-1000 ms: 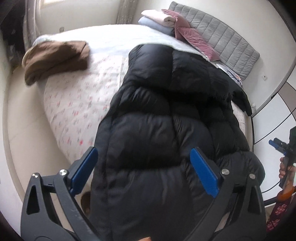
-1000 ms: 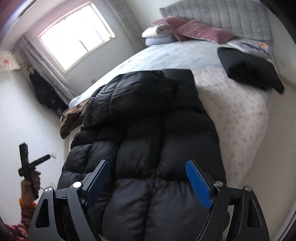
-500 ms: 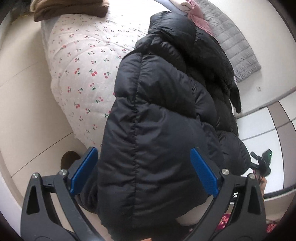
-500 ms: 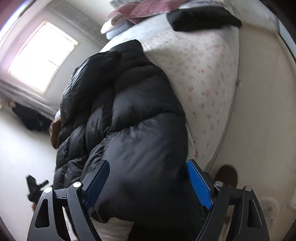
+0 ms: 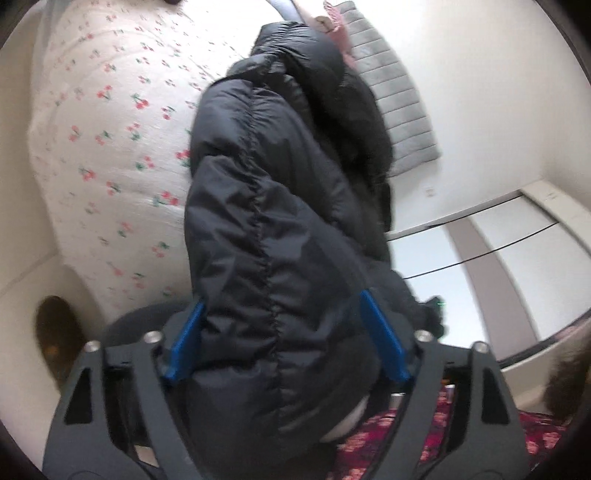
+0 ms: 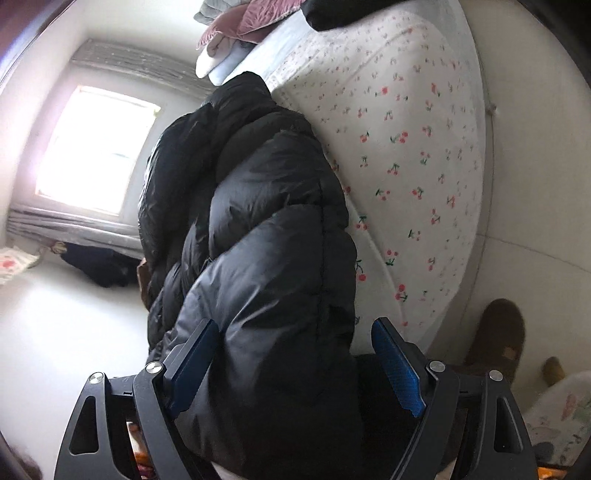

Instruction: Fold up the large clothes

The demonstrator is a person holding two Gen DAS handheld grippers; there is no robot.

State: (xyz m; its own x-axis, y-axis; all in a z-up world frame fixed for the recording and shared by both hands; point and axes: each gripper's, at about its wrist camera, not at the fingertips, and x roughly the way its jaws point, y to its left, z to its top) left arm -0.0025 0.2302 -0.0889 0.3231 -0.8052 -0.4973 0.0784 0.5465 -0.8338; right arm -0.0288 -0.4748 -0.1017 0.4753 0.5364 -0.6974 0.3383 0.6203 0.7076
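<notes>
A black puffer jacket point(image 5: 280, 184) lies lengthwise on the bed, its lower end hanging over the bed's near edge. In the left wrist view my left gripper point(image 5: 284, 332) straddles that hanging end and its jaws are closing, with the puffy fabric filling the gap between the blue pads. In the right wrist view the same jacket point(image 6: 266, 221) runs away from me, and my right gripper point(image 6: 295, 354) stands open around the hem. The right gripper's left pad touches the fabric, while its right pad stands apart from it.
The bed point(image 5: 110, 129) has a white cherry-print cover point(image 6: 406, 147). A grey headboard point(image 5: 399, 103), pink folded clothes point(image 6: 243, 22) and a black folded garment point(image 6: 332, 11) are at the far end. A brown slipper point(image 6: 495, 332) lies on the floor. A window point(image 6: 96, 147) is behind.
Both grippers have dropped and tilted down from above the jacket to its hanging lower end. The left jaws have narrowed around the fabric. The right jaws keep the same width.
</notes>
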